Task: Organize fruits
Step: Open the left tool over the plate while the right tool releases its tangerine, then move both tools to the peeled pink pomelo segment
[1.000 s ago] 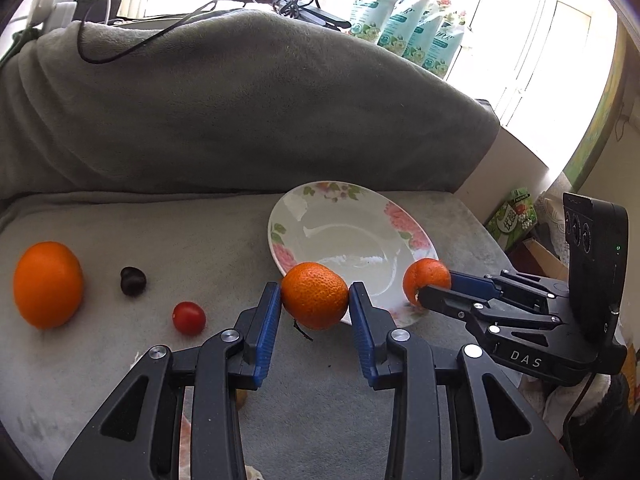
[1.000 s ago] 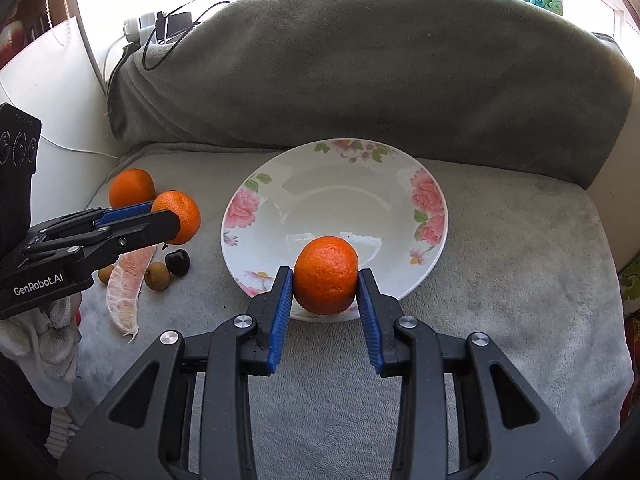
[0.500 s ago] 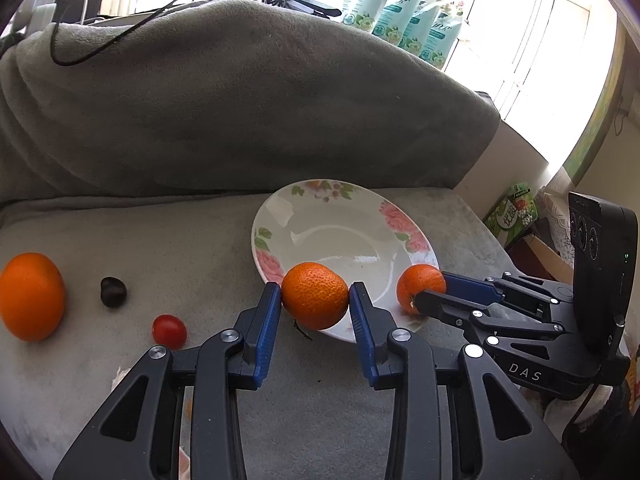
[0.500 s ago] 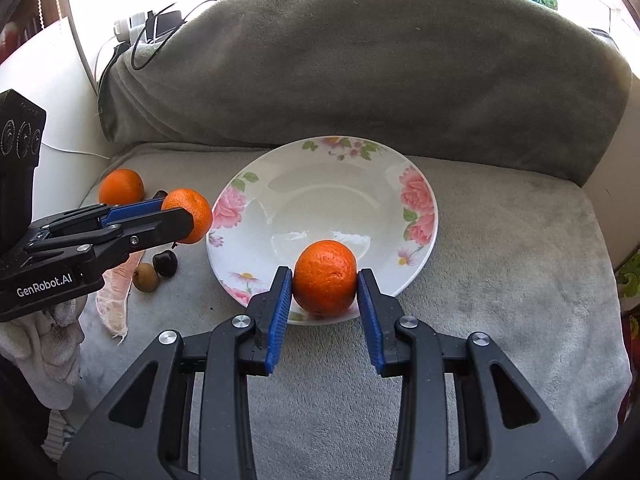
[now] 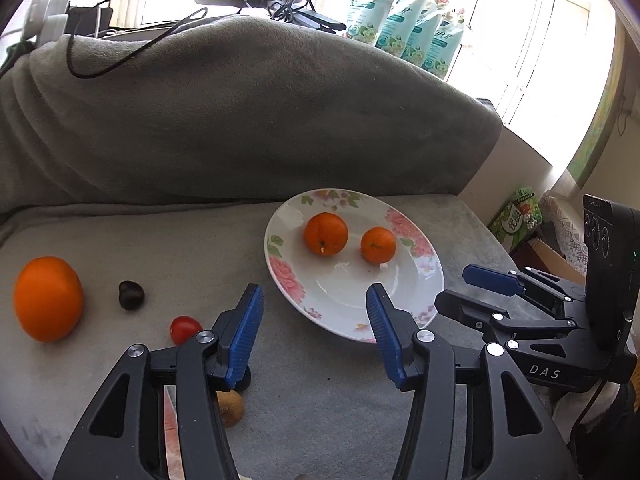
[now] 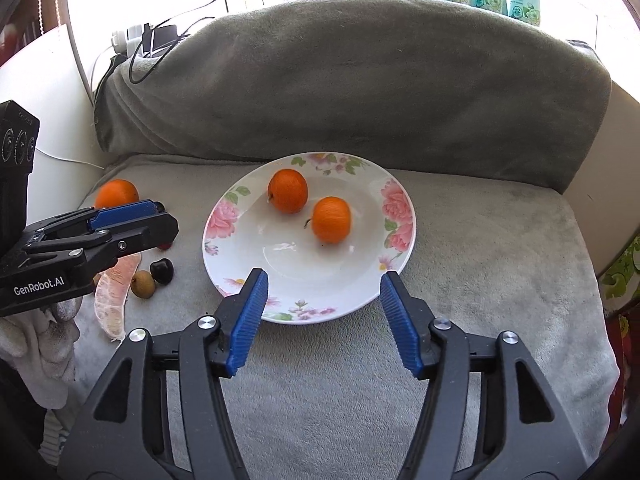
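Plate (image 6: 396, 236): holds two tangerines, apart.
Left tangerine (image 6: 288, 191): stem end facing left.
Right tangerine (image 6: 331, 219): stem side unclear.
Left claw (image 5: 312, 320): spread wide, empty.
Right claw (image 6: 322, 312): spread wide, empty, at plate's near rim.

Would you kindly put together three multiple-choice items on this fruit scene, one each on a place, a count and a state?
1. Where does the cherry tomato lie?
A. on the plate
B. on the grey cover, left of the plate
C. in the right claw

2. How many mandarins lie on the floral plate?
A. none
B. two
C. four

3. In what state is the left claw?
A. open and empty
B. shut on a mandarin
C. shut on the plate's rim

Answers:
1 B, it rests on the cover near the dark chestnut.
2 B, one mandarin and a second sit on it.
3 A, its blue pads stand wide apart with nothing between them.
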`<action>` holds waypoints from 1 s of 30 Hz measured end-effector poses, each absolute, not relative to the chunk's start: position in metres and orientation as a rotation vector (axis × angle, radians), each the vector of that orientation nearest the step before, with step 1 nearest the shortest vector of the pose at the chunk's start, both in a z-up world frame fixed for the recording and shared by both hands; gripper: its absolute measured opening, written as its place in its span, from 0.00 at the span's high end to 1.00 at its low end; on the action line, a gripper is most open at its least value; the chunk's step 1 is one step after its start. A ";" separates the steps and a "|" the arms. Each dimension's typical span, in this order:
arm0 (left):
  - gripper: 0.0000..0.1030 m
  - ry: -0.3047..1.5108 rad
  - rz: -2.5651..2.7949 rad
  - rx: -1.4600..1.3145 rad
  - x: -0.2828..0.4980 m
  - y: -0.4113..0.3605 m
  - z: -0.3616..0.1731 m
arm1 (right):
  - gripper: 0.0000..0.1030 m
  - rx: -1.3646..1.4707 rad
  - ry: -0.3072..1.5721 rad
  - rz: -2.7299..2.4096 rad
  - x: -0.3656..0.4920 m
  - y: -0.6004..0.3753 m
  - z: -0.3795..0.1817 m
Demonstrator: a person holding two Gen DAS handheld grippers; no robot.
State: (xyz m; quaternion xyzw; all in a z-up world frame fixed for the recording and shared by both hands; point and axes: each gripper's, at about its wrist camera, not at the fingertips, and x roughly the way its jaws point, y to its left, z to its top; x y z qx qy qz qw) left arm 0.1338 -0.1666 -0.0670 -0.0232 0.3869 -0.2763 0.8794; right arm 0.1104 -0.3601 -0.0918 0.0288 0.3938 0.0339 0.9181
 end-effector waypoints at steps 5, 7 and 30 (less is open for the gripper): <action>0.49 0.797 -0.559 -0.060 0.130 -0.156 -0.063 | 0.28 0.045 0.791 0.072 0.105 -0.355 -0.086; 0.49 0.791 -0.556 -0.069 0.129 -0.151 -0.060 | 0.28 0.034 0.787 0.082 0.103 -0.351 -0.084; 0.49 0.799 -0.410 -0.121 0.125 -0.061 -0.056 | 0.28 -0.034 0.793 0.290 0.086 -0.279 -0.083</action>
